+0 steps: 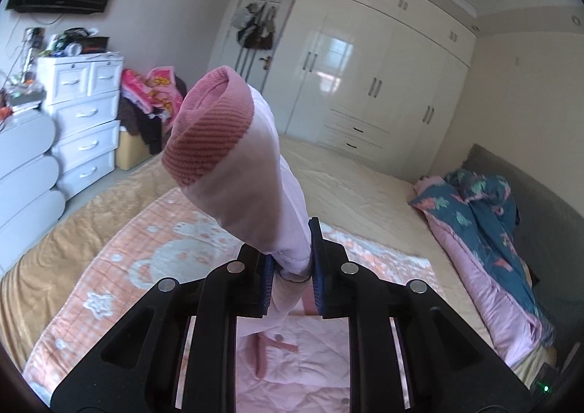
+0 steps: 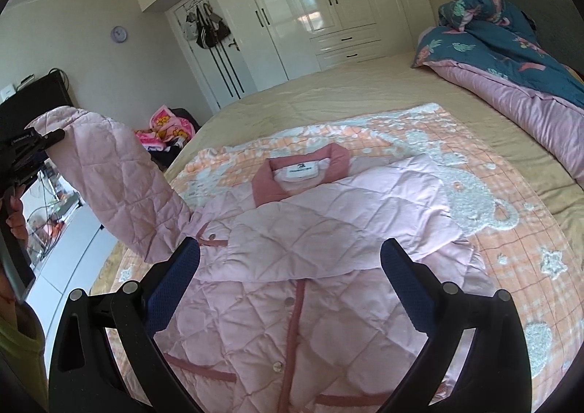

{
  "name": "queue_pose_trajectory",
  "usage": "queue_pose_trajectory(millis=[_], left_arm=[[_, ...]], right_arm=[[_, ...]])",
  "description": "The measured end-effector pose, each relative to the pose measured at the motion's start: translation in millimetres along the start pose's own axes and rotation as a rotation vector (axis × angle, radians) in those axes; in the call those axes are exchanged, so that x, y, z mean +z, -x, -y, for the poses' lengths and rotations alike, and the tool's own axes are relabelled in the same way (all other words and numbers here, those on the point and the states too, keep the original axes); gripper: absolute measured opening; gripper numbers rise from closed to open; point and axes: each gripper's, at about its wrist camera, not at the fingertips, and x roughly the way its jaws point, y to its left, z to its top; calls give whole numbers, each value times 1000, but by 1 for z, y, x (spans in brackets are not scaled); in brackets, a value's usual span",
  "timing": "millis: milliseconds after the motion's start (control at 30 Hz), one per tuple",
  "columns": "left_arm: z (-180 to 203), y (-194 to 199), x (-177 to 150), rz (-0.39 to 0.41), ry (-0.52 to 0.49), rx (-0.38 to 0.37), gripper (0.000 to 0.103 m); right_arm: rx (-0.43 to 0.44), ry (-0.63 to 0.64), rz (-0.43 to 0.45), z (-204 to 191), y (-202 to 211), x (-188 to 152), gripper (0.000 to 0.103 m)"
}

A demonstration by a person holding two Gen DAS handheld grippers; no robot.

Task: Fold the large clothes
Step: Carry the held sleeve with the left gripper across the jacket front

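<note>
A pink quilted jacket (image 2: 292, 230) lies face up on an orange patterned blanket (image 2: 511, 201) on the bed, collar away from me. One sleeve (image 2: 365, 201) is folded across its chest. My left gripper (image 1: 292, 267) is shut on the other sleeve (image 1: 255, 172) near its darker ribbed cuff (image 1: 208, 135) and holds it raised above the bed. In the right wrist view this sleeve (image 2: 120, 179) rises to the left, with the left gripper (image 2: 33, 150) at its end. My right gripper (image 2: 290, 267) is open and empty, above the jacket's front.
A rolled blue and pink duvet (image 2: 511, 58) lies at the head of the bed by a grey headboard (image 1: 547, 201). White drawers (image 1: 84, 128) and a clothes pile (image 1: 153, 99) stand left of the bed. A wardrobe (image 1: 383, 77) fills the far wall.
</note>
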Motion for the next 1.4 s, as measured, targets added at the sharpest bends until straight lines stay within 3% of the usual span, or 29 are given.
queue_pose_trajectory(millis=[433,867,933,1400], left_arm=[[68,-30,-43,-87,-108,-80,10],[130,-63,-119,-219,-215,-147,10],[137,-66,-133,-237,-231,-160,6],[165,-100,-209,-405,-332,-187,6]], right_arm=[[-34,-59,27,44,15,1,99],[-96,-132,37,90,23,-2,99],[-105,-150,35,99,23,-4,99],[-146,-236,20,140,20,-12,99]])
